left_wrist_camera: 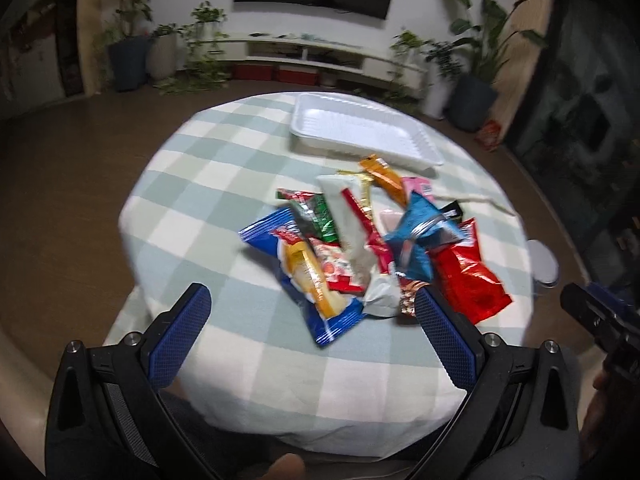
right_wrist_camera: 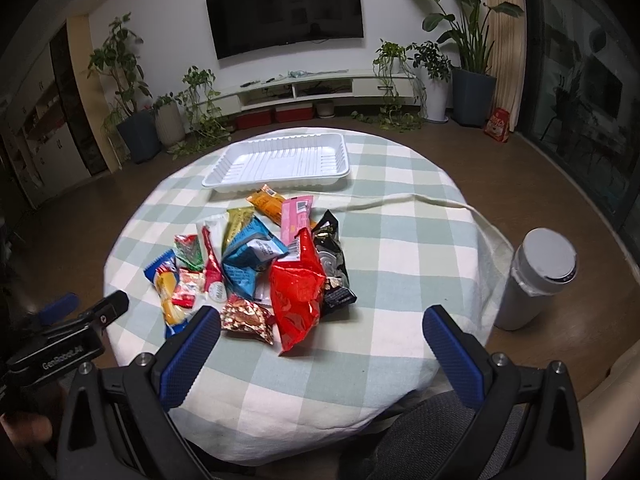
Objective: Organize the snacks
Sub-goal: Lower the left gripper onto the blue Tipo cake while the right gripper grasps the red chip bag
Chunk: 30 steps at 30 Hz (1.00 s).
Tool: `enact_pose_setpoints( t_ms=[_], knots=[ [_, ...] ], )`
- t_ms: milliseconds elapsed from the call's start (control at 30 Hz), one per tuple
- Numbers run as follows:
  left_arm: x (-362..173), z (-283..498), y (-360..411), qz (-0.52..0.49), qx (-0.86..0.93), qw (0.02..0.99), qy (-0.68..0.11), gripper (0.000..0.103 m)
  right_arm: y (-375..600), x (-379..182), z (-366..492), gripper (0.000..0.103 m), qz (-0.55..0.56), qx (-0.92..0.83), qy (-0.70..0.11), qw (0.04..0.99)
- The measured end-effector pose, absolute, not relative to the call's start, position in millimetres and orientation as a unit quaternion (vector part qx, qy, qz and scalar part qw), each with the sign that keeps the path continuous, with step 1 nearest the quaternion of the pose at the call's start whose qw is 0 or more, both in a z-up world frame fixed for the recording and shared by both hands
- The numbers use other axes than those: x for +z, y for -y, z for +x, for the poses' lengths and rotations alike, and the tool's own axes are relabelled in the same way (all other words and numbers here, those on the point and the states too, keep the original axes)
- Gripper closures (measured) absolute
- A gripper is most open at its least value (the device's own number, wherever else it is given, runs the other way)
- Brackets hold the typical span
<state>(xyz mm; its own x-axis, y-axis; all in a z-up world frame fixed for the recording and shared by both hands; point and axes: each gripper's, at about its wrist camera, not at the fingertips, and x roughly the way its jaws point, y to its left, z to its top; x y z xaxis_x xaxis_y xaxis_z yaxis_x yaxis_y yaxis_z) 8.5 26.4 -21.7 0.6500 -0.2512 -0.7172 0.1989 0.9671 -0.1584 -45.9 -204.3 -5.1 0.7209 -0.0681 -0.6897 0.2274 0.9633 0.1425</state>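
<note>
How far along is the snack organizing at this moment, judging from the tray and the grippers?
Nothing looks done yet: the white tray is empty. All the snack packets lie in one heap on the checked tablecloth, in front of the tray. Nothing is in hand: the left gripper and the right gripper are both open, near the table's front edge. All of the sorting is left.

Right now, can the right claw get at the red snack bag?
Probably yes. The right claw is open, and the red snack bag lies on top at the pile's near edge, right between its fingers, with nothing covering it.
</note>
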Motion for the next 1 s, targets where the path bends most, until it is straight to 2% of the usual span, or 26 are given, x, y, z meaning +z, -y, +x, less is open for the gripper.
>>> enact_pose_setpoints(
  t_ms=[100, 167, 267, 433, 467, 533, 667, 733, 800, 900, 1000],
  knots=[
    [-17.4, 0.2, -29.5, 0.019, -0.101, 0.934, -0.342, 0.000, 210.9, -0.7, -45.5, 0.000, 0.144, -0.037, -0.350, 0.925],
    [-22.5, 7.4, -30.9, 0.045, -0.087, 0.924, -0.371, 0.000, 210.3, 0.3, -43.1, 0.000, 0.138, -0.017, -0.343, 0.929],
    [-31.5, 29.2, -52.6, -0.022, -0.078, 0.899, -0.431, 0.000, 207.5, 3.6, -35.3, 0.000, 0.125, 0.001, -0.333, 0.935],
    [-55.8, 63.9, -65.3, -0.059, -0.073, 0.862, -0.499, 0.000, 206.4, -7.7, -10.4, 0.002, 0.106, 0.061, -0.383, 0.916],
    [-59.0, 67.3, -64.0, -0.065, -0.085, 0.859, -0.500, 0.000, 209.1, -11.1, -5.1, 0.003, 0.111, 0.064, -0.391, 0.912],
    [-65.6, 73.3, -56.5, -0.059, -0.095, 0.858, -0.501, 0.000, 216.3, -20.8, 6.4, 0.015, 0.130, 0.076, -0.409, 0.900],
    [-79.9, 86.1, -36.6, -0.051, -0.132, 0.846, -0.515, 0.000, 229.2, -43.0, 26.9, 0.018, 0.156, 0.068, -0.448, 0.878],
    [-87.6, 93.6, -30.4, -0.044, -0.138, 0.842, -0.520, 0.000, 233.1, -49.5, 31.7, 0.027, 0.156, 0.060, -0.453, 0.876],
    [-94.0, 100.7, -28.4, -0.046, -0.141, 0.841, -0.521, 0.001, 237.7, -55.5, 37.6, 0.032, 0.160, 0.055, -0.459, 0.872],
    [-99.8, 108.4, -27.7, -0.047, -0.137, 0.841, -0.522, 0.010, 240.3, -62.8, 46.0, 0.032, 0.158, 0.058, -0.461, 0.871],
    [-105.9, 113.4, -27.9, -0.061, -0.131, 0.841, -0.521, 0.010, 238.9, -62.8, 49.7, 0.032, 0.147, 0.056, -0.438, 0.885]
  ],
)
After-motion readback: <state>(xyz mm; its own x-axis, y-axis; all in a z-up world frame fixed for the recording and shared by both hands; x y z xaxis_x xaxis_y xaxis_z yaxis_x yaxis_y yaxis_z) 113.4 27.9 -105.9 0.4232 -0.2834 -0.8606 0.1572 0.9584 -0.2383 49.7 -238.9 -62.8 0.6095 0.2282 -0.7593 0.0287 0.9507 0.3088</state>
